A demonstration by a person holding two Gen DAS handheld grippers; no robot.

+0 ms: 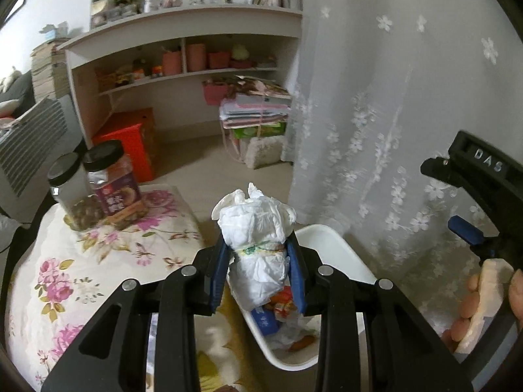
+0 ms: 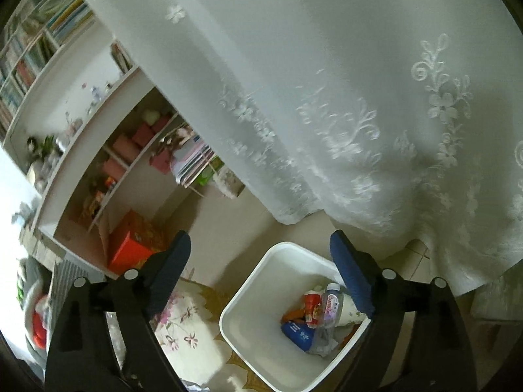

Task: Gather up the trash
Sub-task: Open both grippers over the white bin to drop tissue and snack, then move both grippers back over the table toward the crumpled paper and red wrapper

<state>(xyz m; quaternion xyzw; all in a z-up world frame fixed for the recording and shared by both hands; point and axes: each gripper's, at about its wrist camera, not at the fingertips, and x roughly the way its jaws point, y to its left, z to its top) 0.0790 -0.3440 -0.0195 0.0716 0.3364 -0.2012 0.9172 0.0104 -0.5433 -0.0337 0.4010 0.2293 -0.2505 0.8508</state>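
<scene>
My left hand-held gripper (image 1: 260, 254) is clamped on a rolled white diaper (image 1: 258, 238), which sits just above the near rim of the white bin (image 1: 330, 245). In the right wrist view my right hand-held gripper (image 2: 261, 261) stands wide apart with nothing between the pads, and the bin (image 2: 248, 297) lies below it at about 6 o'clock, already holding a plastic bottle (image 2: 330, 307) and wrappers.

The risk I see: the diaper hangs over the bin's edge, not its middle. Released here, it could strike the rim and roll onto the floral bedding (image 1: 98, 261) at 9 o'clock. The roll is also soft and loosely bound, so it may unfurl and snag on a pad. The lace curtain (image 1: 392, 114) at 2 o'clock hangs near enough to catch my right gripper.
</scene>
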